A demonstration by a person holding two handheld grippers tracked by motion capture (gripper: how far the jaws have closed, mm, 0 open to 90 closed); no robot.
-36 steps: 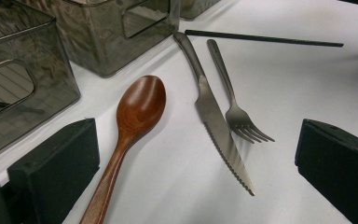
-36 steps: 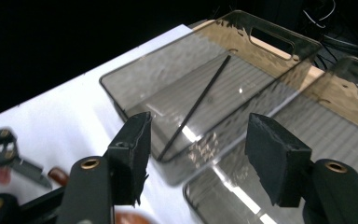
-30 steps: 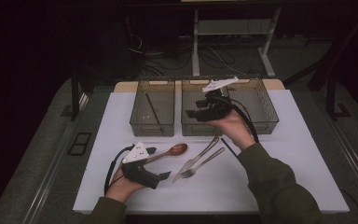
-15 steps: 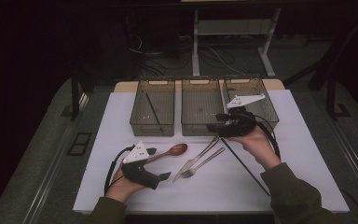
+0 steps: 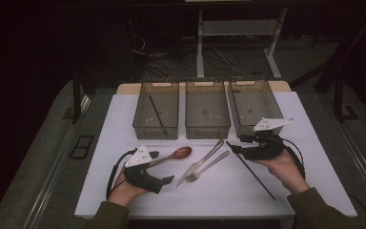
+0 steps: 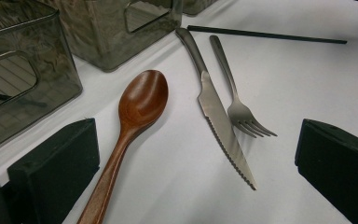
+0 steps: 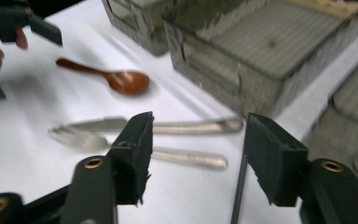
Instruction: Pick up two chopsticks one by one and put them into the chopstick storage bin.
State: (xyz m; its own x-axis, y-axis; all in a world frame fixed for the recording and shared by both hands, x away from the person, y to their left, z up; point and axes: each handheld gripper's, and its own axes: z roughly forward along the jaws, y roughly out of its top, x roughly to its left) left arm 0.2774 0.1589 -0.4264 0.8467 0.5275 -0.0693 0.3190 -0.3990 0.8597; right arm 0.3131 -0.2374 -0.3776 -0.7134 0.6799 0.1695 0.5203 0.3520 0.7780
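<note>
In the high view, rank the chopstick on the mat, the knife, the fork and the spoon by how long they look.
1. Chopstick, longest.
2. Knife.
3 and 4. Fork and spoon look about alike; the left tool hides the spoon's handle end, so no ranking.

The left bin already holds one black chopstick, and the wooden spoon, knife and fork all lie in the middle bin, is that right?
Not quite: the left bin does hold a black chopstick, but the wooden spoon, knife and fork lie on the white mat before the bins, as the high view shows.

white table (image 5: pixel 124 119): three bins (image 5: pixel 207 109), spoon (image 5: pixel 174 154), knife (image 5: pixel 201 162), fork (image 5: pixel 207 167), chopstick (image 5: pixel 250 169)
</note>
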